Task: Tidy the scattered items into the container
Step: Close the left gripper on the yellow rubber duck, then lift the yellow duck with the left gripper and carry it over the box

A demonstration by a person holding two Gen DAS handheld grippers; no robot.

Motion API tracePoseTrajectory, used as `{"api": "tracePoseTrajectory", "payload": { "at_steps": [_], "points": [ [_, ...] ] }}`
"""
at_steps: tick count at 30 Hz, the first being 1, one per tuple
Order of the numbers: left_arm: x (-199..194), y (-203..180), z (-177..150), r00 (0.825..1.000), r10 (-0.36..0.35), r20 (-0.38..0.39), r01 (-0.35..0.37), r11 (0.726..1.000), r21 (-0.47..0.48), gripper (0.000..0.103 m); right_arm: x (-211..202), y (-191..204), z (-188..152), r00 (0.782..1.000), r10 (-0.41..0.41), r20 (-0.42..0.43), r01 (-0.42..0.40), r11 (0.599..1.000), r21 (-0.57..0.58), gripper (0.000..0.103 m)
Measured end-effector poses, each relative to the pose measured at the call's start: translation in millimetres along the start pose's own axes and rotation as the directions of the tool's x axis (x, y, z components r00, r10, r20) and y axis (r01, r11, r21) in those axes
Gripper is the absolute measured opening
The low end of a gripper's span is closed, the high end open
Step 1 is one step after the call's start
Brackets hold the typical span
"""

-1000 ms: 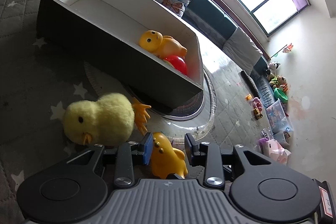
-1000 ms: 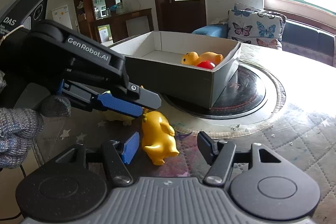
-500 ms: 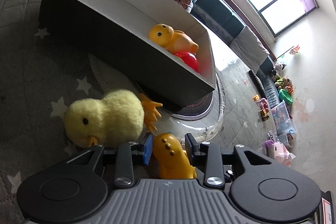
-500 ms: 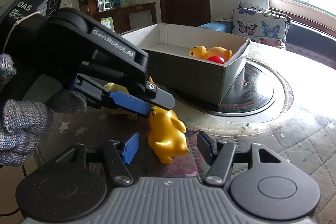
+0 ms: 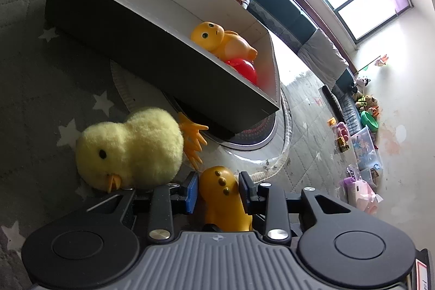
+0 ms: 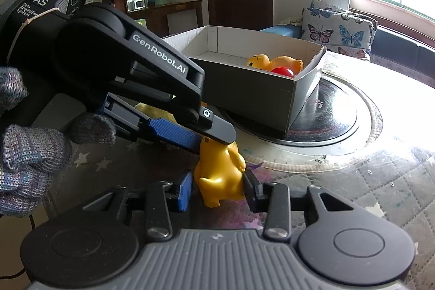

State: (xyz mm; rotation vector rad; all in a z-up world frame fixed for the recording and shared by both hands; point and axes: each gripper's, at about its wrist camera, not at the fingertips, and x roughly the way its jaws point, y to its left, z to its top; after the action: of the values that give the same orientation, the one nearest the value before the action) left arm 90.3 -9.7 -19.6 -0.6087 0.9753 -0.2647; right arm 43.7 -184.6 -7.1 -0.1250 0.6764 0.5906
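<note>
Left wrist view
- Left gripper point(image 5: 217, 188): its jaws stand on either side of the yellow toy point(image 5: 224, 197), the blue pad and the black pad both touching its sides, so they pinch it.
- Yellow toy: smooth plastic with small studs down its back, just in front of the gripper body, outside the box point(image 5: 152, 56).
- Plush chick point(image 5: 127, 147): lies on the star-patterned mat point(image 5: 40, 72), just left of the gripper, its orange feet toward the box.
- Box: grey outside, white inside, open on top, resting on a round black disc point(image 5: 252, 135).
- In the box: an orange duck point(image 5: 221, 41) and a red ball point(image 5: 243, 69), touching, in the near right corner.

Right wrist view
- Right gripper point(image 6: 217, 189): jaws close on the toy's lower body; the black finger point(image 6: 251, 190) touches it, while contact at the blue pad is hard to tell.
- Yellow toy point(image 6: 220, 170): upright on the mat, in front of the box point(image 6: 244, 97).
- Left gripper point(image 6: 209, 137): reaches in from the left, held by a grey gloved hand point(image 6: 30, 162), its tip on the toy's head.
- Box contents: duck point(image 6: 272, 62) and ball point(image 6: 282, 71) at the right end.
</note>
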Motion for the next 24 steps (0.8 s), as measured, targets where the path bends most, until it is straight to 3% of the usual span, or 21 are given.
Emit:
{"api": "tracePoseTrajectory", "payload": {
  "at_steps": [8,13,24],
  "points": [
    [-12.4,-8.2,-4.3,1.0,-0.006,0.029,0.005,0.999,0.036,0.034,-8.8,1.9,-0.2,1.0,-0.003,0.026,0.003,1.0,-0.003,0.038],
    [-30.3,-18.2,1.1,0.997,-0.023,0.074,0.019,0.998,0.057,0.034,-10.7,2.8,19.7,0.998,-0.008,0.069,0.01,0.999,-0.031,0.037],
    [-53.3,-36.3,47.4,0.98,-0.031,0.196,0.009,0.994,0.113,0.034,-11.4,4.0,65.2,0.987,-0.012,0.16,0.026,0.996,-0.086,0.037]
  ]
}}
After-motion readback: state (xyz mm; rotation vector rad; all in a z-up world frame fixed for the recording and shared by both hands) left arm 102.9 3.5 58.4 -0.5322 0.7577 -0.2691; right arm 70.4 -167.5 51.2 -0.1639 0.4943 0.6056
